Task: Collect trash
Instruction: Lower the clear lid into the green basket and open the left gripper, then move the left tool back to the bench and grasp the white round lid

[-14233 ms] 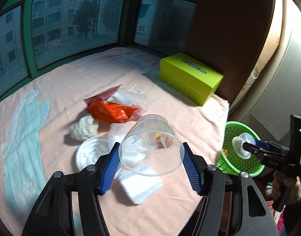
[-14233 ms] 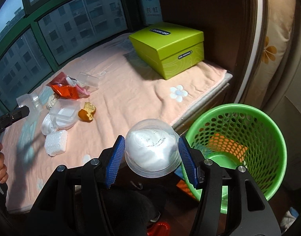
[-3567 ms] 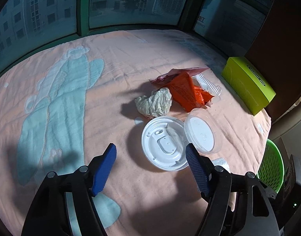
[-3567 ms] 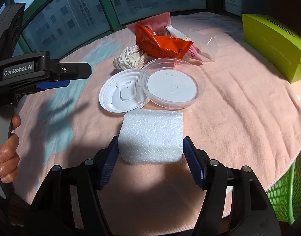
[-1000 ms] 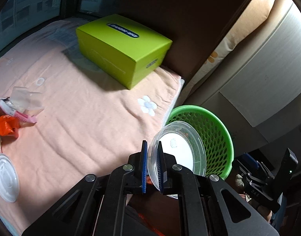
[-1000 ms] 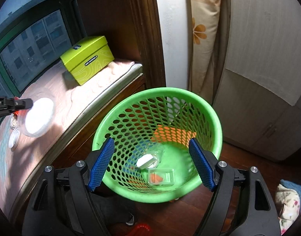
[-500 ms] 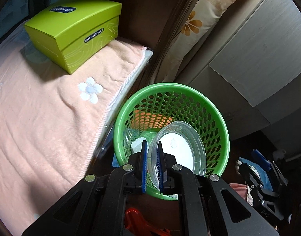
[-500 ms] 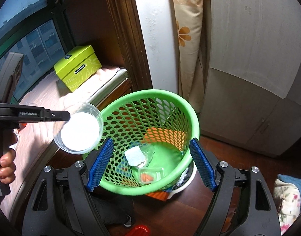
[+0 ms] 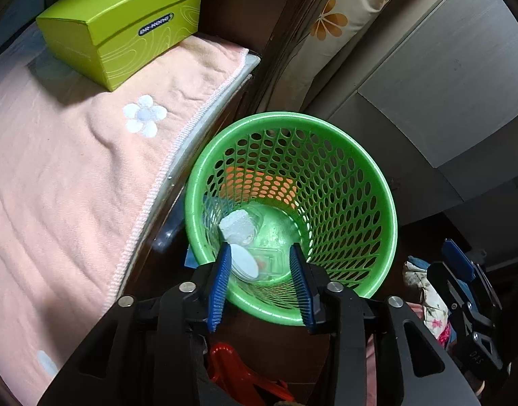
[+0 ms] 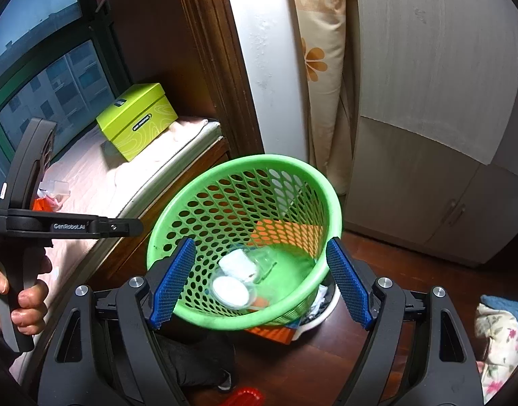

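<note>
Your left tool (image 9: 260, 279) sits right over the green basket (image 9: 377, 182), and its jaws have just been opening: half a second ago they pinched the clear plastic lid, now there's nothing between them. Your right tool (image 10: 259, 282) is spread wide and empty too, hanging at the basket's (image 10: 330, 199) near rim. So that's two tools, both released, and one basket.

Inside the basket I count one clear round lid (image 10: 231, 291) lying on the bottom, one white foam block (image 10: 237, 264) just beside it, and a clear container with something orange in it partly under them; I can't tell what else is down there. From the left wrist the lid (image 9: 245, 264) shows just past the left pad, down in the basket.

Further out: one lime-green box (image 9: 123, 23) on the peach blanket (image 9: 56, 169) of the bed, and a few wrappers (image 10: 47, 198) still on that blanket behind your left hand (image 10: 18, 299).
</note>
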A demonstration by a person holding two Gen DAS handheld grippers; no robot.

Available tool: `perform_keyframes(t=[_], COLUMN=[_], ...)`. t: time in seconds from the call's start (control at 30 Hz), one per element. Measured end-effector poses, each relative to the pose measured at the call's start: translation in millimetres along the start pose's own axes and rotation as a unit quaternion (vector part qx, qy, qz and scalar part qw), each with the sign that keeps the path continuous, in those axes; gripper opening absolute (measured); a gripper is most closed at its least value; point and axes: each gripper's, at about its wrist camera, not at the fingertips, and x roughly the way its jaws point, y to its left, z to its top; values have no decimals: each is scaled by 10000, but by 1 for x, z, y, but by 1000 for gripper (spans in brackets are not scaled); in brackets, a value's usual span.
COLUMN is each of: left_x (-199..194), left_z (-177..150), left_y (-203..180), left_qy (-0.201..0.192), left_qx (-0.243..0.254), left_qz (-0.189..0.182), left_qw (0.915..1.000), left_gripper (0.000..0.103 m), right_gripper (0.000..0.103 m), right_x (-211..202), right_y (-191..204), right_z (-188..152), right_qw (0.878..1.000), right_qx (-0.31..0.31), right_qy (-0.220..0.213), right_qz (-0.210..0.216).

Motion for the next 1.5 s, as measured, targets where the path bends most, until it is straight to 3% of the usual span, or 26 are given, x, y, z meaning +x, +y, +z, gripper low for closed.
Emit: perform_keyframes(t=[0.2,0.27,0.43,0.47,0.57,0.67,0.87,1.23,1.5], left_x=[-34,-47,-75,-80,-102,-122,-151,-155,-141], left_z=[-18,-25,-39,-42,-51,-61,-79,-109,-108], left_y=[24,35,73,80,104,131,190,268,286], left_qy=[-275,-407,-628,-680,-872,-1055,-1281,-1012,-800], left_qx=[-56,-103,-356,-417,-577,-807,-1280,-1575,-1484], left_qz=[219,368,668,760,1038,1330,1820,2207,2162], left_qw=[9994,9984,9952,9939,9891,9822,9665,9572,9617], left_gripper=[44,51,52,57,64,80,90,93,93], right_gripper=[79,80,81,81,81,82,82,83,83], right_x=[2,4,9,9,12,16,22,30,39], right_y=[20,31,64,70,92,115,155,201,226], right_z=[-1,-2,-2,-2,0,1,3,2,-1], right_qw=[9997,9994,9975,9971,9951,9926,9870,9781,9725], right_qx=[-133,-219,-470,-514,-675,-822,-1076,-1438,-1635], right_qy=[52,68,124,130,152,184,246,362,489], right_qz=[194,275,505,549,704,869,1168,1464,1587])
